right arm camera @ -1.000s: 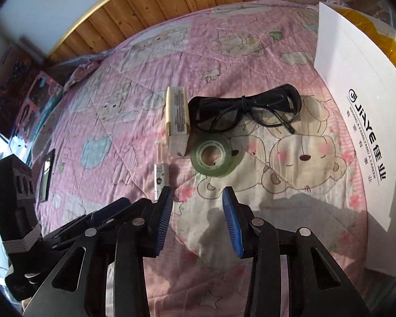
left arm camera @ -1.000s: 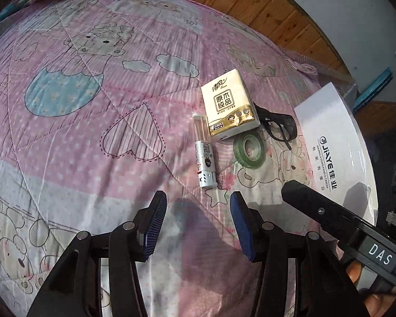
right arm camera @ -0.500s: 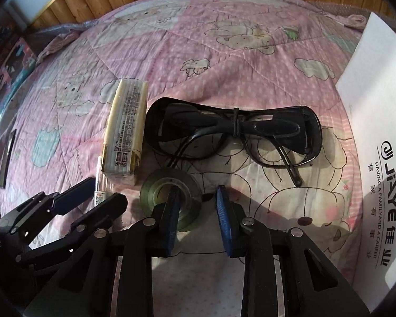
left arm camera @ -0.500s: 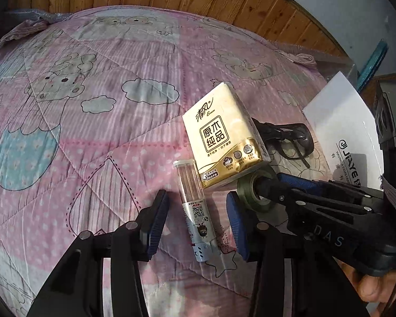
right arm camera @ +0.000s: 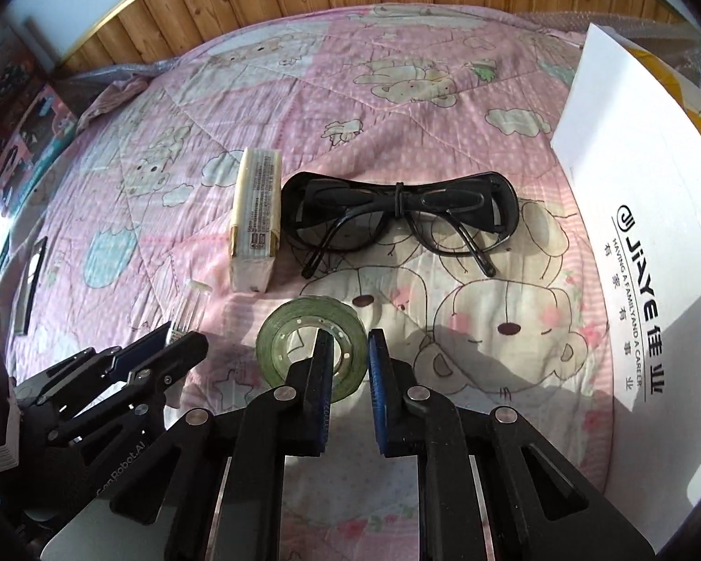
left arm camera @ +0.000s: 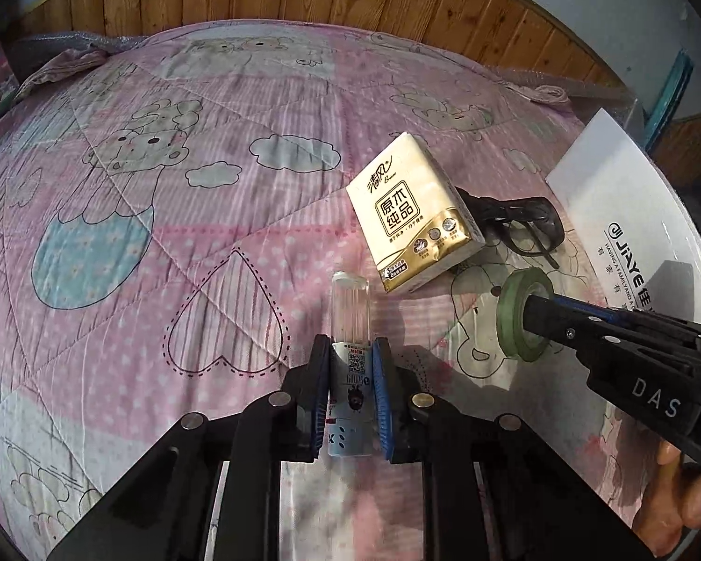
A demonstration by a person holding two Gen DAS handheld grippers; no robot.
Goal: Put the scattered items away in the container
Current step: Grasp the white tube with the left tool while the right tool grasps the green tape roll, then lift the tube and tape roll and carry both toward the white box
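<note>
Four loose items lie on the bed (left arm camera: 173, 196): one tissue pack (left arm camera: 413, 215), one pair of dark glasses (right arm camera: 399, 217), one roll of green tape (right arm camera: 312, 343) and one small bottle (left arm camera: 350, 322). One white box (right arm camera: 640, 215) with printed lettering stands at the bed's edge, to the right of the tissue pack.

Change from one second ago: both grippers then hovered with their fingers spread, short of the items. The left gripper (left arm camera: 350, 369) has since advanced, and its fingers are now closed on the bottle's lower, labelled half. The right gripper (right arm camera: 348, 364) has advanced to the tape roll; one finger sits inside the roll's hole, the other outside its wall, and the wall is pinched between them. In the left wrist view the roll appears tilted up on edge rather than flat.

Bottle: a slim cylinder with a clear cap and a white label carrying a code square. It lies just in front of the tissue pack, cap end pointing toward the pack.

Tape roll: translucent green, with a pale core. It sits in front of the tissue pack and to its right, near the glasses.

Glasses: black frame, arms folded, touching the tissue pack's right side.
</note>
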